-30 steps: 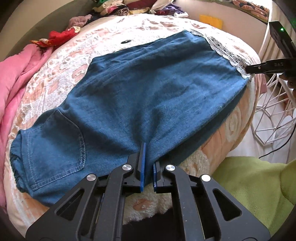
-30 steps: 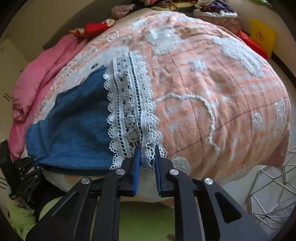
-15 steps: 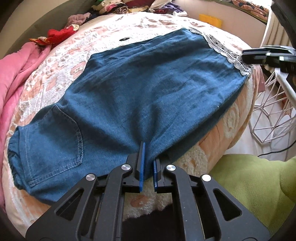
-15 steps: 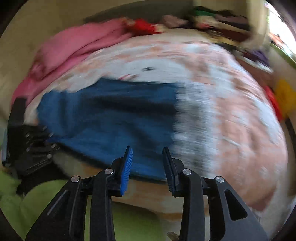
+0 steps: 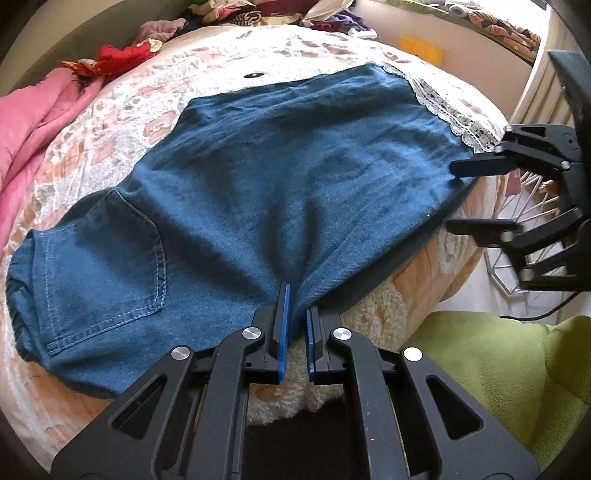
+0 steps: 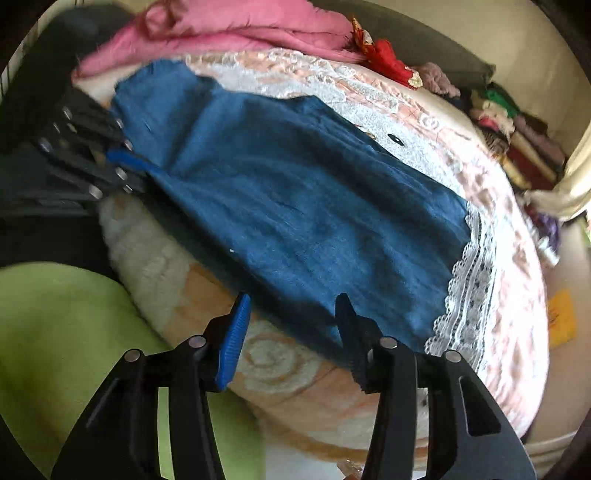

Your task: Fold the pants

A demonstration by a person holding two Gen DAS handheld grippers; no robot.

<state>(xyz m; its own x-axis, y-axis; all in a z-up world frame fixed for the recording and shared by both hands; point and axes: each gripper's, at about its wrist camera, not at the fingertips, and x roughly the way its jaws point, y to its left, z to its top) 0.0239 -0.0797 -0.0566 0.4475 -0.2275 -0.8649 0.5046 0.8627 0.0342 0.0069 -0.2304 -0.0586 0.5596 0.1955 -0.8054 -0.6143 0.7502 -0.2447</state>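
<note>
So the blue denim pants with the white lace hem (image 5: 266, 199) are laid out flat across the bed with the peach and white fluffy blanket (image 5: 229, 55), running from the stitched back pocket at the lower left of the left wrist view up to the lace trim at the upper right. The left hand-held gripper (image 5: 295, 314) sits at the bottom centre of that view and is clamped tight on the near edge of the denim, blue pads pinching the fabric between them. The right hand-held gripper (image 6: 291, 314) is at the bottom of its own view, jaws opening, partway apart, with the near edge of the denim lying just ahead of the gap and nothing pressed by the pads; in the left wrist view it shows up at the right edge beside the lace end. A pink bunched-up blanket (image 5: 33, 122) lies along the left side, a pile of mixed clothes (image 5: 236, 14) at the top, and a lime green fleece cloth (image 5: 498, 369) in the lower right
</note>
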